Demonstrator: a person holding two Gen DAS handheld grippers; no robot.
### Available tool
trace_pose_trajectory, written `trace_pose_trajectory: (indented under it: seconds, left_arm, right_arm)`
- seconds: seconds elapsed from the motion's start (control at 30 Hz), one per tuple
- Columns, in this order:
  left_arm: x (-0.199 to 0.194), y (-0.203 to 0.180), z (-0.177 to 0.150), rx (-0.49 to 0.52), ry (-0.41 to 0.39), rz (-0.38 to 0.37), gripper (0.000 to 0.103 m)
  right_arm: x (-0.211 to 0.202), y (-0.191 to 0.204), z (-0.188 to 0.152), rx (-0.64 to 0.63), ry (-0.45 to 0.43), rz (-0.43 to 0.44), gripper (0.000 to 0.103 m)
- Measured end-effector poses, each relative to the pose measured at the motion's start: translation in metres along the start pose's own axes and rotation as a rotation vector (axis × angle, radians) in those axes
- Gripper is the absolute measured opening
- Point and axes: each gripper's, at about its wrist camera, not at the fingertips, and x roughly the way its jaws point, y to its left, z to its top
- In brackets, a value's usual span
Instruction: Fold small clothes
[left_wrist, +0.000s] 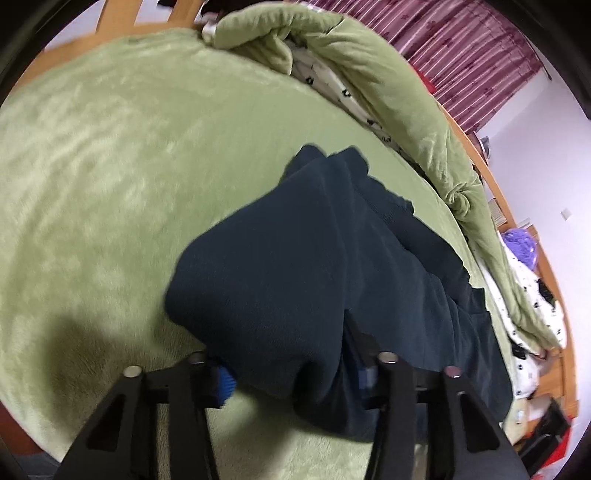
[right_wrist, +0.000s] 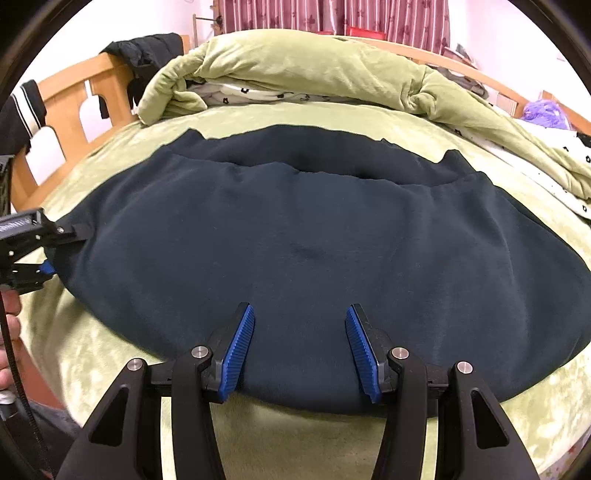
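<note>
Nearest in my right wrist view, the right gripper (right_wrist: 300, 350) stands with its blue pads well apart over the near edge of the dark navy garment (right_wrist: 295, 251), clamping nothing. The garment lies spread across the green plush bed cover (right_wrist: 92, 354), with what looks like a waistband or hem running along its far side. At the left edge of that view my left gripper (right_wrist: 55, 251) meets the garment's left end.

My left wrist view looks along the garment from that end — cloth is bunched up and draped over the fingers, one blue pad (left_wrist: 223, 384) just peeking out, so I cannot tell whether those tongs are clamped on it or merely under it.

I judge the fabric soft, thick and limp, a fleece-like knit: light, not fragile, prone to sag between holds. I'd pinch it at the edges or corners.

Far beyond lies a rolled green quilt (right_wrist: 295, 70); only the right view shows the wooden headboard (right_wrist: 74, 96).
</note>
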Motion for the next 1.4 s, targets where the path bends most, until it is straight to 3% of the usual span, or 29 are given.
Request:
trace_pose_trajectory:
  seconds: [0.1, 0.27, 0.57, 0.73, 0.8, 0.93, 1.07, 1.13, 1.23, 1.33, 1.4]
  left_arm:
    - [-0.010, -0.017, 0.005, 0.043, -0.051, 0.029, 0.026]
    - [-0.030, -0.057, 0.009, 0.120, -0.123, 0.021, 0.020]
    - [-0.058, -0.190, -0.020, 0.497, -0.232, -0.068, 0.017]
    - [-0.040, -0.244, -0.070, 0.671, -0.144, -0.136, 0.016]
    - [-0.026, -0.253, -0.086, 0.697, -0.097, -0.148, 0.016]
    - [0.005, -0.258, -0.115, 0.727, 0.013, -0.152, 0.016]
    - [0.014, -0.250, -0.131, 0.761, 0.045, -0.122, 0.017]
    - [0.013, -0.245, -0.129, 0.751, 0.071, -0.138, 0.019]
    - [0.005, -0.245, -0.126, 0.751, 0.097, -0.186, 0.035]
    - [-0.009, -0.242, -0.127, 0.759, 0.074, -0.206, 0.042]
    - [-0.019, -0.233, -0.126, 0.768, 0.042, -0.195, 0.056]
  right_arm:
    - [-0.012, -0.017, 0.006, 0.038, -0.022, 0.011, 0.051]
    - [-0.043, -0.061, 0.018, 0.143, -0.089, 0.015, 0.052]
    - [-0.091, -0.156, 0.013, 0.347, -0.195, -0.060, 0.052]
    - [-0.095, -0.188, 0.006, 0.414, -0.191, -0.081, 0.052]
    - [-0.097, -0.192, 0.005, 0.415, -0.193, -0.099, 0.052]
    - [-0.101, -0.194, 0.005, 0.414, -0.198, -0.095, 0.052]
    - [-0.097, -0.191, 0.005, 0.402, -0.179, -0.088, 0.052]
    - [-0.093, -0.188, 0.006, 0.393, -0.160, -0.068, 0.052]
    - [-0.087, -0.179, 0.010, 0.379, -0.142, -0.037, 0.052]
    - [-0.084, -0.166, 0.016, 0.363, -0.135, 0.010, 0.056]
    - [-0.083, -0.155, 0.020, 0.355, -0.137, 0.054, 0.059]
